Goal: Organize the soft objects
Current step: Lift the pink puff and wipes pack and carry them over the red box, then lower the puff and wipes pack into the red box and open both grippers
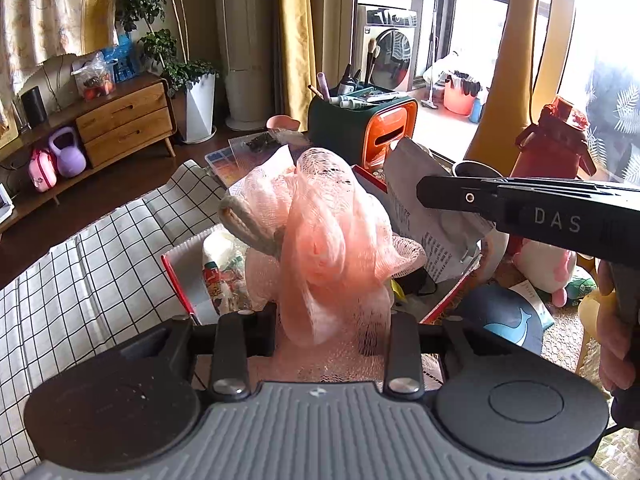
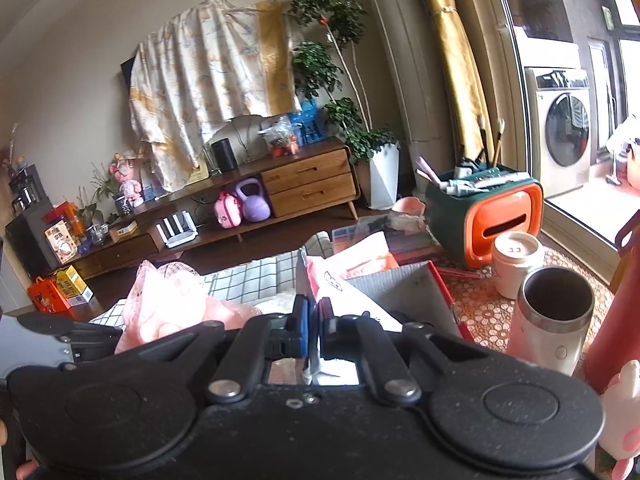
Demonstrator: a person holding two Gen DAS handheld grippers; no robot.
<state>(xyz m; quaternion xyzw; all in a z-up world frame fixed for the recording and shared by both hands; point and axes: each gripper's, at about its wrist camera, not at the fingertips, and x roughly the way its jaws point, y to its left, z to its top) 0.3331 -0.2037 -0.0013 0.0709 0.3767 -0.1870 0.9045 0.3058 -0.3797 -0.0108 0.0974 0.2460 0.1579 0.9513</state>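
While the left tool (image 1: 332, 320) pinched the base of a pink mesh bath pouf (image 1: 328, 232) (frilly net, grey rope loop at its side), the pouf hung above an open red-edged box (image 1: 180, 276) crowded with packets. Just right, the right tool (image 2: 314, 320) was clamped nearly closed on a white paper packet (image 2: 344, 292). Cups (image 2: 552, 312) crowded the bench (image 2: 480, 312) edge.

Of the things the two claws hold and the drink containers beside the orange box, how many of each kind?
Pink mesh sponge: 1, in the left claw
White packet: 1, in the right claw
Cups: 2, a white lidded cup and an open tumbler
Red bottle: 1
Total: 5
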